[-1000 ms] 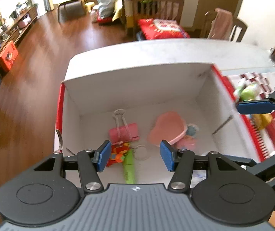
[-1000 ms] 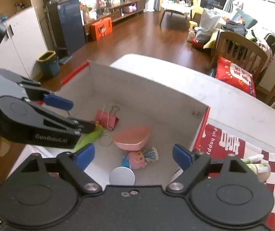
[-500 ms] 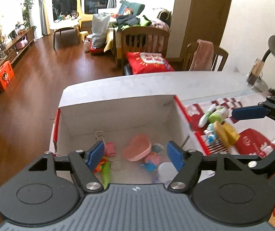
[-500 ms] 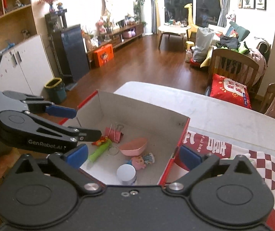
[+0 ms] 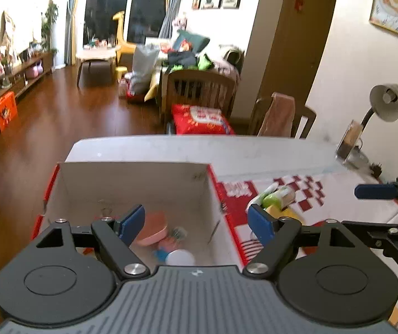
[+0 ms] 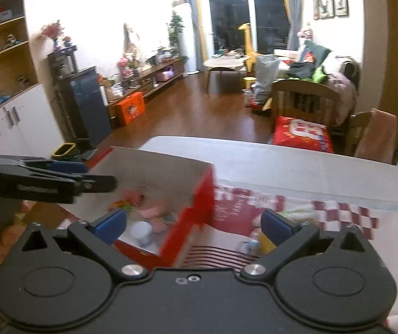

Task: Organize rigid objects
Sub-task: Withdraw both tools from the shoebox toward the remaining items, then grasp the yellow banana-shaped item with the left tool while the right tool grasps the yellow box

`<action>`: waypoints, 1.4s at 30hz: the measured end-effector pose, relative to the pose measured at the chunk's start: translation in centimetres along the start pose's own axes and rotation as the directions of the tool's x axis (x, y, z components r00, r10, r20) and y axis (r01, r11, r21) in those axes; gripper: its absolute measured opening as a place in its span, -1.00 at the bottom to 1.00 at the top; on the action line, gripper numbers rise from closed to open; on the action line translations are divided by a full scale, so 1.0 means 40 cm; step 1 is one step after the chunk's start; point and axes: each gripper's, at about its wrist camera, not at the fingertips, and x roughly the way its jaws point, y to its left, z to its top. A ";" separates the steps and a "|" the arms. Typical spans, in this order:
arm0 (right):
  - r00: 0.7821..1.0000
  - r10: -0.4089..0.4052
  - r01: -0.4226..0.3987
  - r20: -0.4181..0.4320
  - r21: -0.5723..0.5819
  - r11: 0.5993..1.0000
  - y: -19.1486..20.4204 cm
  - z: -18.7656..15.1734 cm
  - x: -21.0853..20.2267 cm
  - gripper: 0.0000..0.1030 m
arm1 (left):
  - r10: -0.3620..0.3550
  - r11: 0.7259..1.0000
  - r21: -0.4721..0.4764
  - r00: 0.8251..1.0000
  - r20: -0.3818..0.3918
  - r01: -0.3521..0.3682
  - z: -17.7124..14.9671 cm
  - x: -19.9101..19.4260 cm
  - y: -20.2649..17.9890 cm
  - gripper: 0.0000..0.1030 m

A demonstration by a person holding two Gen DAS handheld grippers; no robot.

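Observation:
A red-and-white cardboard box (image 5: 132, 178) (image 6: 199, 194) stands on the table's left part. In it lie a pink heart-shaped dish (image 5: 153, 228), a small doll (image 5: 173, 235) and a white round lid (image 5: 180, 257) (image 6: 141, 231). My left gripper (image 5: 196, 221) is open and empty, high above the box's near right corner. My right gripper (image 6: 194, 224) is open and empty, above the box's right wall. Right of the box, small bottles and tubes (image 5: 276, 196) lie on a red-and-white mat (image 5: 307, 192) (image 6: 235, 208).
A desk lamp (image 5: 385, 103) and a clear stand (image 5: 350, 144) sit at the table's far right. Wooden chairs (image 5: 199, 89) stand behind the table. The left gripper shows at the left of the right wrist view (image 6: 45, 181).
Both grippers have risen and pulled back from the box and shifted right. The box now looks smaller and the mat's items have come into view. Both stay open.

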 end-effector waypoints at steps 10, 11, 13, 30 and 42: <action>0.998 -0.052 0.053 -0.037 0.043 0.998 -0.174 -0.078 -0.007 0.99 | -0.013 0.999 0.036 1.000 -0.004 0.013 -0.034 0.081 -0.178 0.63; 0.998 -0.052 0.054 -0.044 0.042 0.998 -0.190 -0.086 -0.005 0.99 | -0.012 0.999 0.032 1.000 -0.011 0.013 -0.039 0.094 -0.191 0.63; 0.997 -0.055 0.056 -0.054 0.035 0.998 -0.215 -0.099 0.001 0.99 | -0.011 0.999 0.033 0.999 -0.031 0.012 -0.048 0.125 -0.224 0.63; 0.988 -0.055 0.038 -0.147 -0.117 0.992 -0.357 -0.190 0.106 0.94 | 0.053 0.998 0.029 0.990 -0.133 -0.050 -0.121 0.338 -0.390 0.63; 0.984 -0.021 -0.014 -0.177 -0.192 0.981 -0.370 -0.204 0.211 0.70 | 0.134 0.990 -0.020 0.975 -0.179 -0.140 -0.114 0.456 -0.410 0.63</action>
